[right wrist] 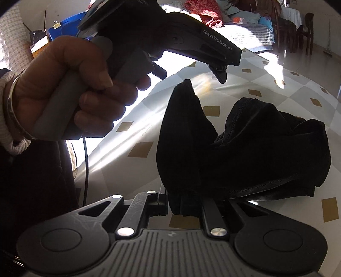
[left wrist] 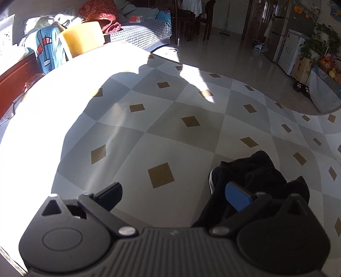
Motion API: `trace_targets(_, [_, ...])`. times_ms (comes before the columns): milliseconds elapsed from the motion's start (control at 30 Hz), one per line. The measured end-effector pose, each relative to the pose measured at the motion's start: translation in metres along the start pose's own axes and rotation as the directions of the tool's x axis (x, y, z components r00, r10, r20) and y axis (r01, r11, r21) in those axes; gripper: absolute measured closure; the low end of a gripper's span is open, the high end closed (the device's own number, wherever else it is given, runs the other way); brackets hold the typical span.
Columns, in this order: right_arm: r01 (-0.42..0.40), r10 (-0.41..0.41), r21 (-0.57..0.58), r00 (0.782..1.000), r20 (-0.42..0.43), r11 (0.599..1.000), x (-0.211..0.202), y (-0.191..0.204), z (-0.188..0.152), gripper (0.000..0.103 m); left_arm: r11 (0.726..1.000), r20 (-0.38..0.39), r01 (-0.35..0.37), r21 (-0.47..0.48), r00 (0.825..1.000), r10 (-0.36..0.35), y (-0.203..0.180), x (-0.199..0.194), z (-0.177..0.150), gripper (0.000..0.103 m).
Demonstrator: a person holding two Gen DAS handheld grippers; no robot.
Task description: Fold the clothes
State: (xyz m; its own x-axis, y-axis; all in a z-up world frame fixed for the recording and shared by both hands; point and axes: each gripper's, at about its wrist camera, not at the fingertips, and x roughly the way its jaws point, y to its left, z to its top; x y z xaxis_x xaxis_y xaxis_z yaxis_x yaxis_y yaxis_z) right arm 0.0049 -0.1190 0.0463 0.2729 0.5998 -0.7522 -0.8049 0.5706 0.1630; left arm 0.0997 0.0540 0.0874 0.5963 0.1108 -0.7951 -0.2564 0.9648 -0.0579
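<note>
A crumpled black garment lies bunched on the table with the grey-and-white diamond-patterned cover. My right gripper is shut on a fold of it, and a peak of fabric rises straight up from the jaws. In the left wrist view the same black garment sits at the lower right. My left gripper is open, with its blue-padded right finger in front of the garment's edge and nothing between the jaws. A hand holds the left gripper just above the fabric peak.
A yellow chair back and a blue patterned garment stand at the table's far left edge. Behind them is a sofa with a checked cover and a red knit. Tiled floor, a fridge and plants lie to the right.
</note>
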Motion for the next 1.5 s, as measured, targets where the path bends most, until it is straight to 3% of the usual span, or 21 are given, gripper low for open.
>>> trace_targets(167, [0.022,-0.022,0.028,0.999,0.023,0.999,-0.018,-0.014,-0.001,0.068,0.991,-0.052,-0.015,0.131,0.998,0.022,-0.022,0.015,-0.022,0.0])
trace_targets(433, [0.14,-0.149,0.117,0.986,0.076,0.983,-0.052,-0.038,0.006,0.061,0.979,-0.113,-0.024,0.201,0.992,0.048,-0.031,0.03,-0.041,0.0])
trace_targets(700, [0.233,-0.276,0.334,0.957,0.086,0.913,-0.057,-0.07,0.012,0.055,0.969,-0.157,-0.016,0.247,0.986,0.056,-0.039,0.039,-0.058,0.0])
trace_targets(900, [0.17,-0.269,0.506,0.954,0.129,0.846,-0.052,-0.099,0.02,0.054,0.96,-0.189,-0.008,0.281,0.98,0.064,-0.045,0.046,-0.071,0.0])
trace_targets(1067, [0.153,-0.25,0.514,0.96,0.125,0.844,-0.036,-0.102,0.027,0.051,0.954,-0.204,0.007,0.298,0.977,0.057,-0.048,0.049,-0.081,0.0])
trace_targets(1233, [0.173,-0.232,0.491,0.971,0.062,0.854,-0.009,-0.101,0.026,0.051,0.955,-0.207,0.012,0.297,0.977,0.052,-0.047,0.051,-0.083,0.0])
trace_targets(1333, [0.24,-0.263,0.454,0.965,-0.013,0.858,0.006,-0.101,0.021,0.052,0.957,-0.21,0.015,0.288,0.977,0.048,-0.046,0.05,-0.082,0.0])
trace_targets(1467, [0.295,-0.294,0.473,0.953,-0.077,0.83,0.01,-0.11,0.009,0.077,0.959,-0.206,0.017,0.282,0.978,0.043,-0.044,0.049,-0.08,0.0])
trace_targets(1500, [0.295,-0.294,0.488,0.952,-0.081,0.822,0.008,-0.112,0.006,0.079,0.96,-0.205,0.018,0.28,0.978,0.042,-0.044,0.048,-0.08,0.0])
